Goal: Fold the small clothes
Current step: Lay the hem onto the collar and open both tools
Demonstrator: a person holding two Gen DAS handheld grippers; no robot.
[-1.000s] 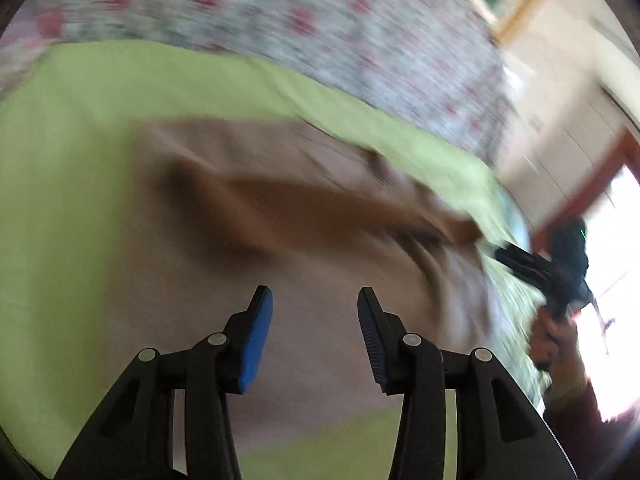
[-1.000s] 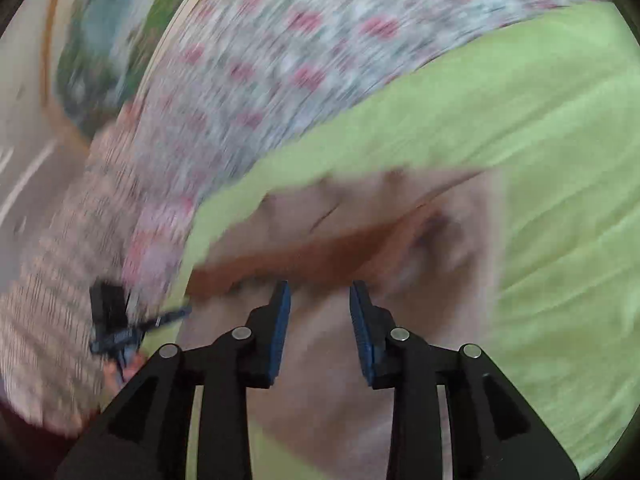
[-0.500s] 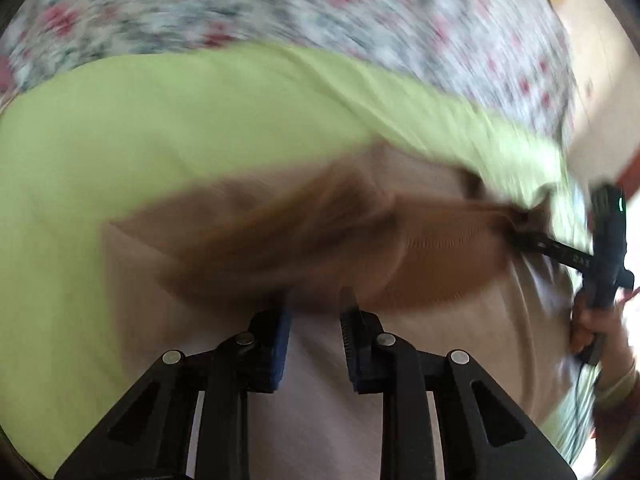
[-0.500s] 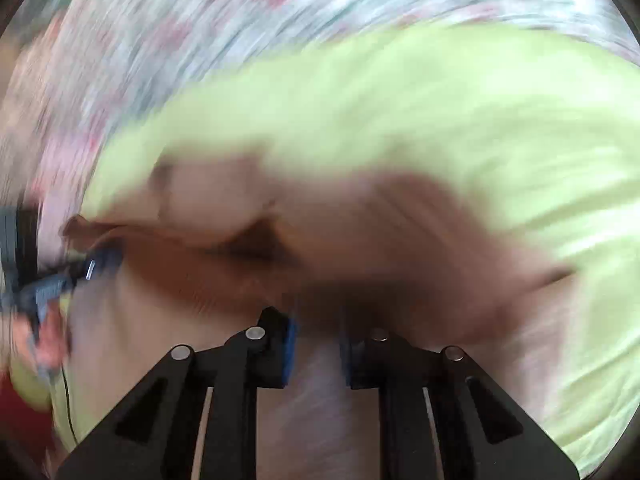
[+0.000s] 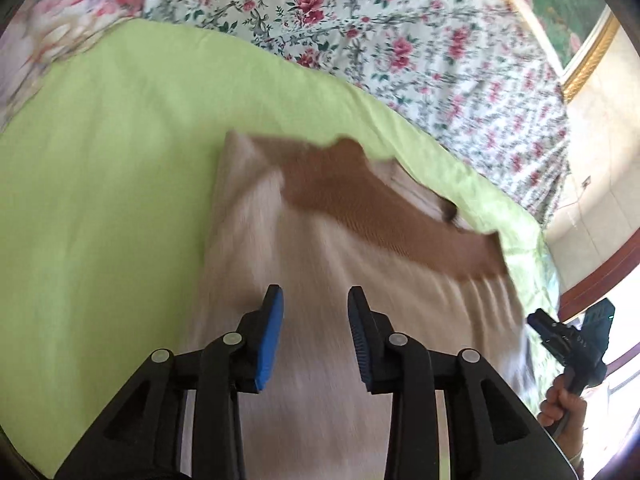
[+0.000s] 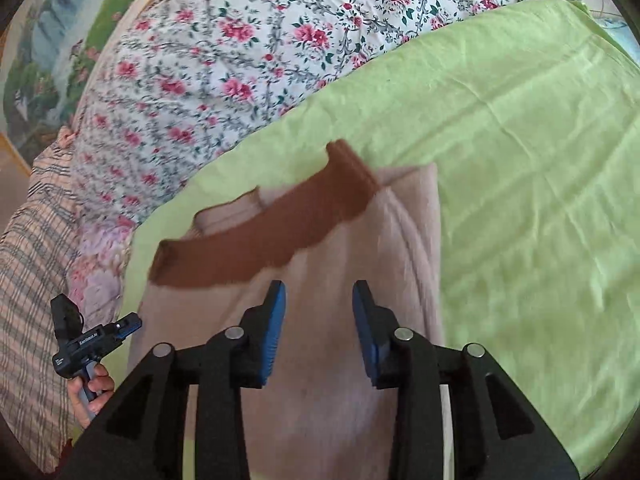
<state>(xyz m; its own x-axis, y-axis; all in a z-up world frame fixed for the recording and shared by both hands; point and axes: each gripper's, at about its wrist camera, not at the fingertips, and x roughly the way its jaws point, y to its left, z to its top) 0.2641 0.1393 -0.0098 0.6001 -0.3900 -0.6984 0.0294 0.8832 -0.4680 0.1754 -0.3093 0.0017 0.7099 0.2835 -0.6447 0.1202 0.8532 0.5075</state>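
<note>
A small beige garment (image 5: 320, 264) with a brown ribbed band (image 5: 384, 208) across its far end lies folded on a green sheet (image 5: 104, 184). It also shows in the right wrist view (image 6: 344, 320), with the brown band (image 6: 280, 232) there too. My left gripper (image 5: 315, 304) is open and empty, above the near part of the garment. My right gripper (image 6: 319, 300) is open and empty, also above the garment. Each gripper shows in the other's view: the right one (image 5: 568, 340) at the garment's right side, the left one (image 6: 96, 340) at its left side.
The green sheet (image 6: 520, 160) lies on a bed with a floral cover (image 5: 360, 20) behind it. A checked cloth (image 6: 28, 248) lies at the left. A framed picture (image 5: 560, 8) hangs on the wall and a doorway (image 5: 600, 280) is at the right.
Both grippers were shut on the brown band half a second ago. Now both are open and drawn back, and the band lies on the garment's far end.
</note>
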